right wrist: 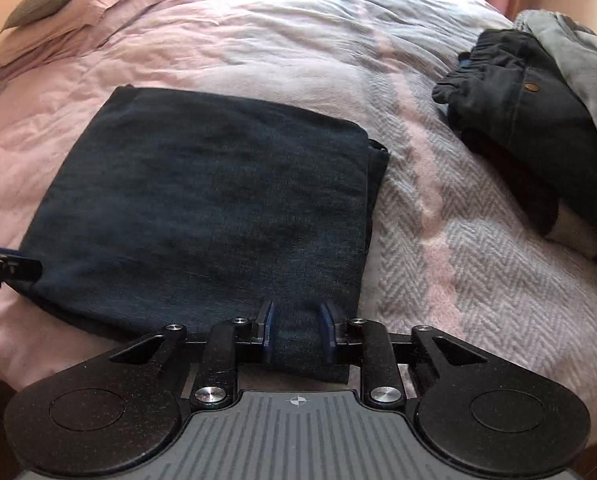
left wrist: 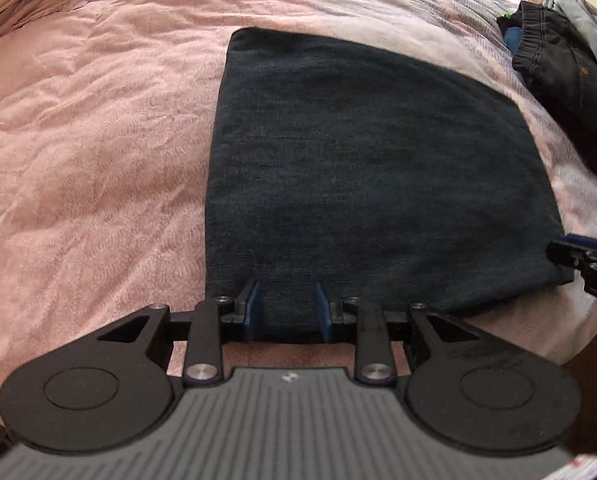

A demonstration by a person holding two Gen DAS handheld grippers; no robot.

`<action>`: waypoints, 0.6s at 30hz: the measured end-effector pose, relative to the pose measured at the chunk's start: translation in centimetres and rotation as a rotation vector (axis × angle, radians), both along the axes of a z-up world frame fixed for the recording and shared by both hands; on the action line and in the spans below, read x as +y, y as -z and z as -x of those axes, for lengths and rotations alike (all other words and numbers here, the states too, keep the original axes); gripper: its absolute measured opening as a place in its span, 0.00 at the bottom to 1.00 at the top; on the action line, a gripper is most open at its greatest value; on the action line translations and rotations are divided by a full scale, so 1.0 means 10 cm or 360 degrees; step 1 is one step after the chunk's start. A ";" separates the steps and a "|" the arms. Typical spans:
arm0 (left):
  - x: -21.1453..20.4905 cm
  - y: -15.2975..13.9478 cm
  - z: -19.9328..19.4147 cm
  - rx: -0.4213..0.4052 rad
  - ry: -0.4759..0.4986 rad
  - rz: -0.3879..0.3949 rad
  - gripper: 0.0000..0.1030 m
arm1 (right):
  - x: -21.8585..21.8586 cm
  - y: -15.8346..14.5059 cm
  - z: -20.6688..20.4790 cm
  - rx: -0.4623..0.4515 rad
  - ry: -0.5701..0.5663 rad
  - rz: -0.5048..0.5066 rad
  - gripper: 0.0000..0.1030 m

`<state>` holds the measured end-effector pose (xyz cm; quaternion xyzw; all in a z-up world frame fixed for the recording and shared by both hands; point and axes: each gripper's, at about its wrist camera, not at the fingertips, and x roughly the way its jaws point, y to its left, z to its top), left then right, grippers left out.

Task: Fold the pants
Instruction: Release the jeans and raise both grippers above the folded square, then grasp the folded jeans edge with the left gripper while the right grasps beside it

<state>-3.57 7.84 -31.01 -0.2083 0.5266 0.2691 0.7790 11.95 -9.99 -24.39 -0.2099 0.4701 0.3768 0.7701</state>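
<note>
Pink bedspread (left wrist: 90, 128) with folded dark denim pants (left wrist: 362, 168) lying flat at centre. My left gripper (left wrist: 286, 308) and right gripper (right wrist: 297, 330) each straddle the near hem, fingers parted, cloth between them; unfolded clothes (right wrist: 538, 100) lie well apart.

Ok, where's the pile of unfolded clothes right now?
The pile of unfolded clothes lies at the far right of the bed in both views, apart from the folded pants.

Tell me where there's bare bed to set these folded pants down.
Free: the pink bedspread left of the folded pants, out to the pillows, and the herringbone strip right of them. Crowded: the far right, where the clothes pile sits.
</note>
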 end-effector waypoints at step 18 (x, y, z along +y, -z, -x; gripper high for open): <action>0.03 -1.15 0.43 0.0154 0.0199 0.0018 0.46 | -0.10 -0.90 0.75 0.0366 0.0403 -0.0056 0.64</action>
